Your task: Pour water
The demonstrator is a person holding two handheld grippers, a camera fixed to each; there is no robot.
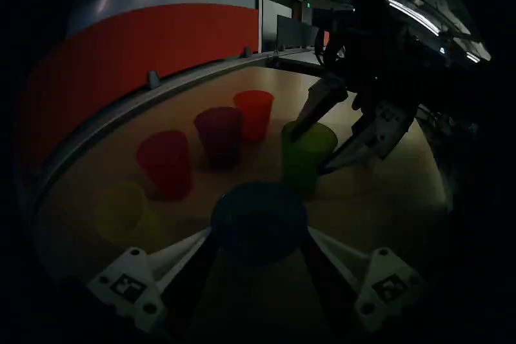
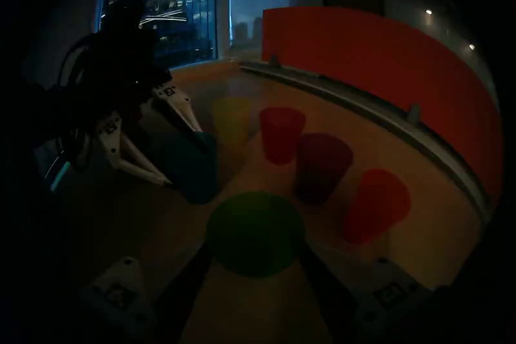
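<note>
I see a wide, pale wooden table (image 1: 380, 202) in a very dim room. A long red partition wall (image 1: 142, 53) runs along its far left edge, and the right gripper view looks toward a dark window (image 2: 168, 15). The person (image 1: 374, 40) is a dark shape at the far right of the left gripper view.

Six tapered cups stand upright on the table. The blue plastic cup (image 1: 258, 221) is nearest in the left gripper view, and I am looking down on its rim. The green plastic cup (image 1: 308, 150) stands just beyond it to the right. It is translucent, and I cannot tell whether either cup has water in it. To the left, four more cups line up from near to far: a yellow plastic cup (image 1: 122, 212), a red plastic cup (image 1: 166, 163), a maroon plastic cup (image 1: 220, 136) and an orange-red plastic cup (image 1: 253, 113).

The left gripper (image 1: 258, 237) is opened about as wide as the blue plastic cup, with one white finger against each side of it. The right gripper view shows that same grip from across the table. The right gripper (image 2: 256, 250) is spread to the width of the green plastic cup, which it grips between both fingers near the rim. Both held cups look level.
</note>
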